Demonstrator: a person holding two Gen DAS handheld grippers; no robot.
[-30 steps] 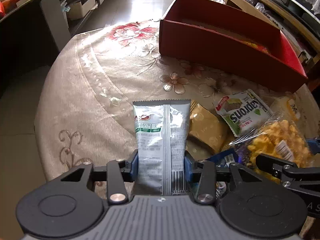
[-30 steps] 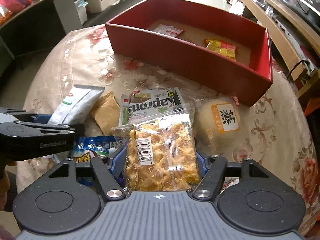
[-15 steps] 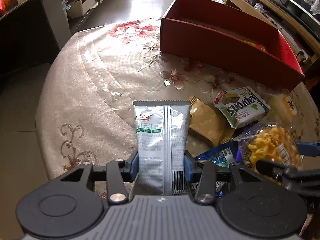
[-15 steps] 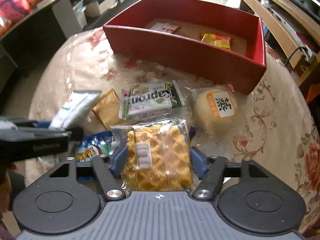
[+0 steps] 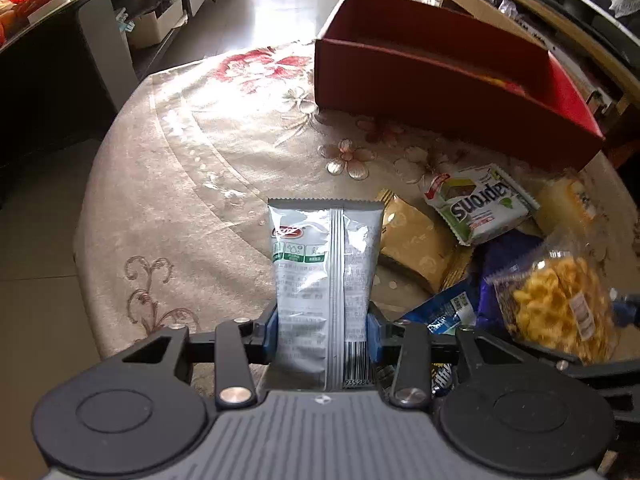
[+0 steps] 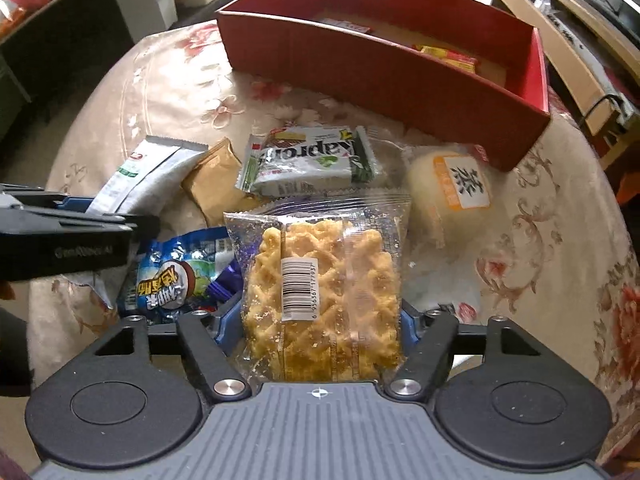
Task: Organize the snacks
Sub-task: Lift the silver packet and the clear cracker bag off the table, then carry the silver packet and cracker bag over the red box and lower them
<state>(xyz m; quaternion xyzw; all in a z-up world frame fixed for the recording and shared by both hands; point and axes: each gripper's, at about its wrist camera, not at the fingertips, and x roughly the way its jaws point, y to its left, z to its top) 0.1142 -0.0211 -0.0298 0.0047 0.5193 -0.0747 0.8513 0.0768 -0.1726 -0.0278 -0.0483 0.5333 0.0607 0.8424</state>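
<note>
Left wrist view: nearest, the left gripper (image 5: 322, 338) is clamped on the lower end of a grey sachet (image 5: 324, 276), whose long axis runs straight ahead along the fingers. Beside it, the right gripper (image 6: 320, 326) has a clear bag of yellow crisps (image 6: 324, 288) between its jaws, which are closing on it. Loose packets lie just beyond on the tablecloth (image 5: 180, 184): a tan pouch (image 6: 218, 182), a green-and-white wafer pack (image 6: 308, 160), a steamed bun (image 6: 452, 192). Farthest, straight ahead of both hands, stands the red box (image 6: 384, 68); the right hand looks nearer its open top.
</note>
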